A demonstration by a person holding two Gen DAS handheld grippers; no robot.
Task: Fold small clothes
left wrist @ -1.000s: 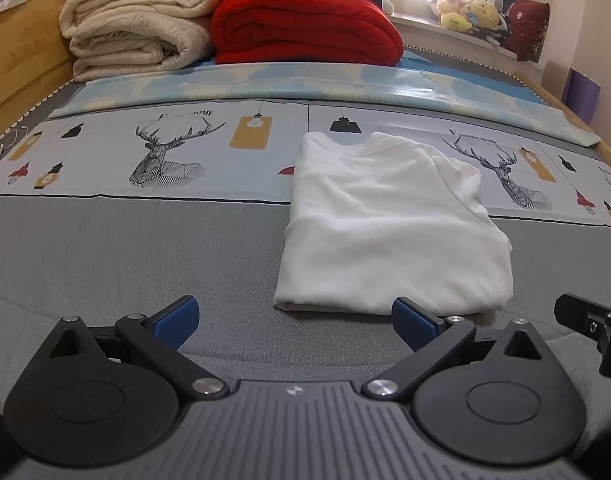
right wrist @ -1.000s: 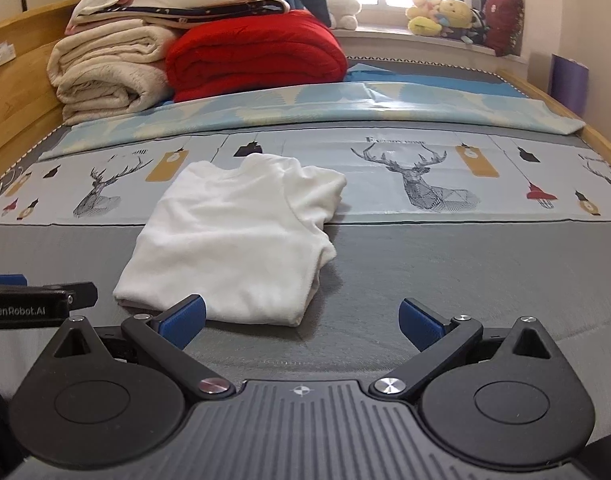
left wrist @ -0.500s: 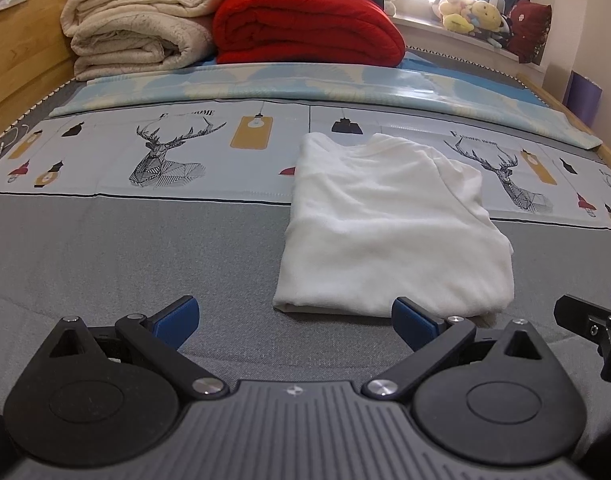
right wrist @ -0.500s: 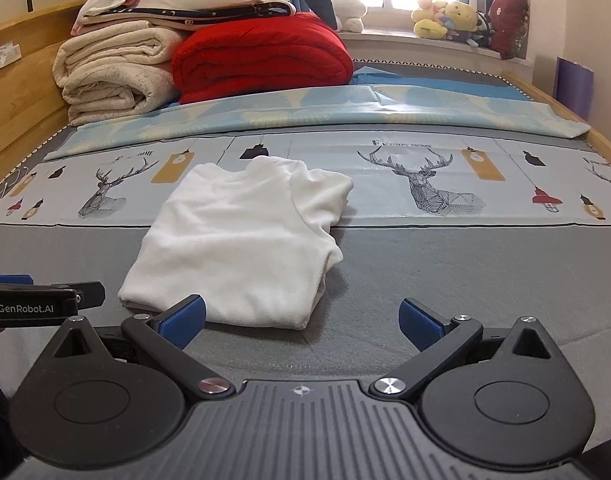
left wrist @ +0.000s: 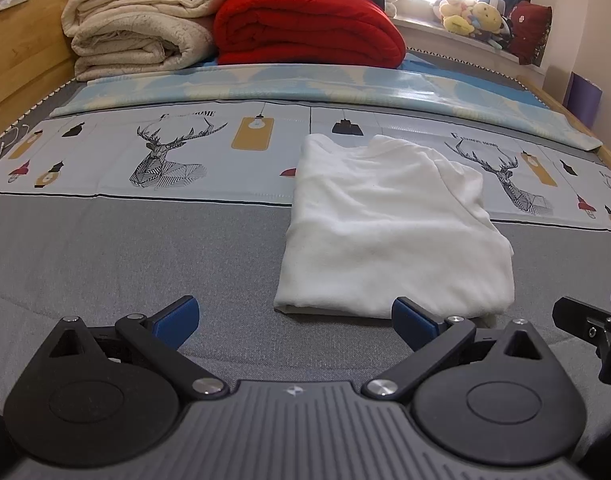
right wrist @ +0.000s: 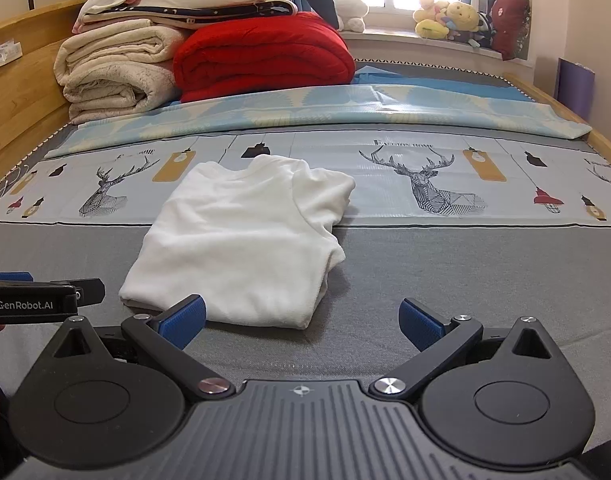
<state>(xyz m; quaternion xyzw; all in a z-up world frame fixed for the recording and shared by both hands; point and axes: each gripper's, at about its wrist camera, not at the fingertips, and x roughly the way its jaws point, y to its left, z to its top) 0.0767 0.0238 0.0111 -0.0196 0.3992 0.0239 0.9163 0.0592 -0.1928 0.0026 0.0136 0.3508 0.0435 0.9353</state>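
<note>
A small white garment lies folded into a rough rectangle on the grey bed cover, its far end on the deer-print sheet. It also shows in the right wrist view. My left gripper is open and empty, just short of the garment's near edge and a little to its left. My right gripper is open and empty, just short of the garment's near right corner. The right gripper's tip shows at the right edge of the left wrist view; the left gripper's tip shows at the left edge of the right wrist view.
Folded cream blankets and a red quilt are stacked at the head of the bed. A light blue patterned cloth lies across the bed beyond the garment. A wooden bed frame runs along the left. Plush toys sit on the windowsill.
The right gripper has risen and drawn back slightly, so the garment sits higher in its view. The left gripper and the garment have barely moved.
</note>
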